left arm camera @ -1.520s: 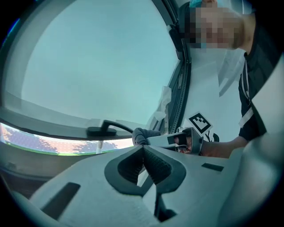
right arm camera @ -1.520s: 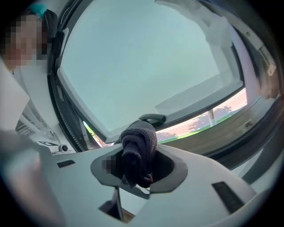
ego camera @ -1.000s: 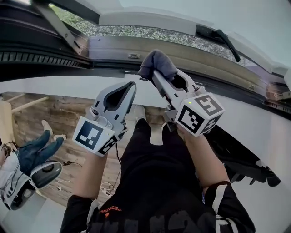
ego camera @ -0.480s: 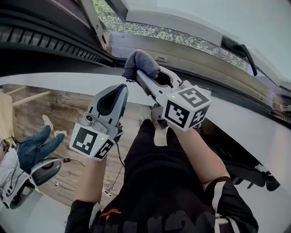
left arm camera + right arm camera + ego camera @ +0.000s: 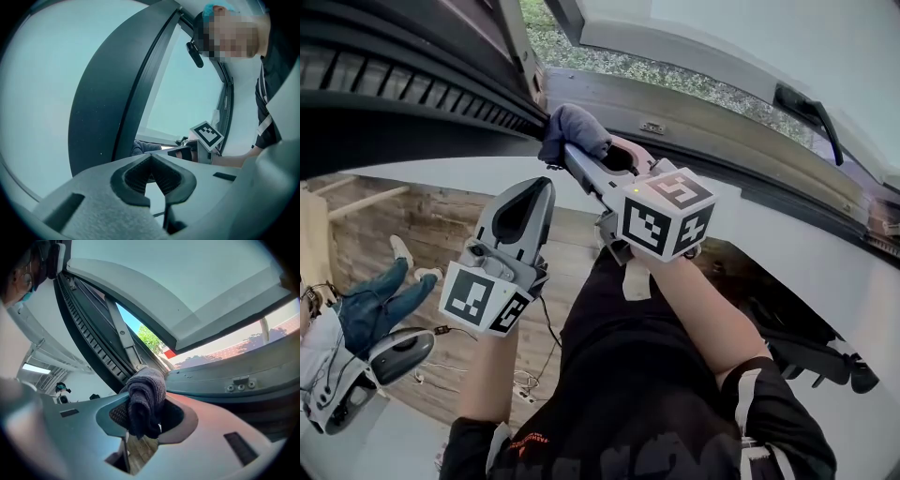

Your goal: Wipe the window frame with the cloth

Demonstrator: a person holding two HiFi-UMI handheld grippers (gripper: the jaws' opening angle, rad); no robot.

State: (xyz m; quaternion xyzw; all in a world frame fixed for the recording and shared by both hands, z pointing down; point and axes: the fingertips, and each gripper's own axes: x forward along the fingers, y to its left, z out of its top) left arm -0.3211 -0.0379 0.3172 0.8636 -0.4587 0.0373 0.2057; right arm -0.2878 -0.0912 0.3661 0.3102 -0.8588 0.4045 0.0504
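Leftward since a second ago goes the right gripper [image 5: 574, 155], jaws clenched on the cloth [image 5: 572, 129], now at the upper-left end of the window frame [image 5: 722, 127]. The frame's long axis runs from there toward the right edge, so the unwiped stretch lies rightward. Below, the left gripper [image 5: 532, 195] hangs idle, jaws closed on nothing. Bunched fabric hides whether cloth touches frame.

No words, numbers or brands could be read; the small orange print [image 5: 530, 438] on the person's dark top [image 5: 619, 375] was too blurred.
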